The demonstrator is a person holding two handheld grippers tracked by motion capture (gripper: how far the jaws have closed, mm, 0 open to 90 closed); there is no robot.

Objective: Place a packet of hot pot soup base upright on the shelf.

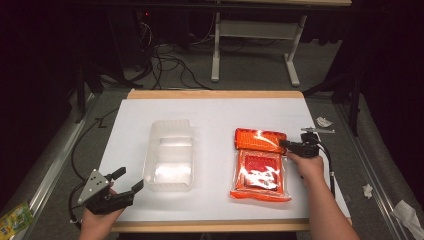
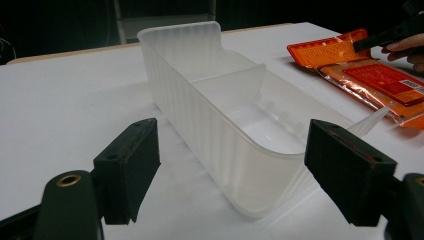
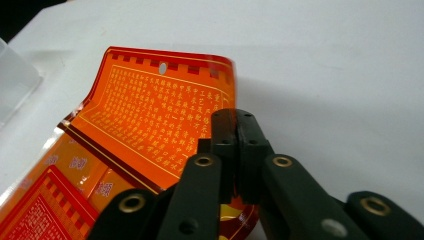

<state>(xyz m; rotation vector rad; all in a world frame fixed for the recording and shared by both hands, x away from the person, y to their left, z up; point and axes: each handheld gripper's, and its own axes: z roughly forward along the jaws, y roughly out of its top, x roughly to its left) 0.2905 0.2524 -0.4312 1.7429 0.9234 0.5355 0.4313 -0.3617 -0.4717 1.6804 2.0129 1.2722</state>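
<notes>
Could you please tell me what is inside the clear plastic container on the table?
The translucent container holds nothing visible: a divider wall splits it into two bare compartments. The floor of the far compartment is partly hidden behind that divider, so I cannot check it fully.

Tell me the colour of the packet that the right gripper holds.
Orange packet with yellow print; the right gripper view shows it best.

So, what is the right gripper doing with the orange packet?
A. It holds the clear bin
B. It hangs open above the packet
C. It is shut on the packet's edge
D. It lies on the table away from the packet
C: in the right gripper view the right gripper has its jaws closed together on the edge of the orange packet.
</notes>
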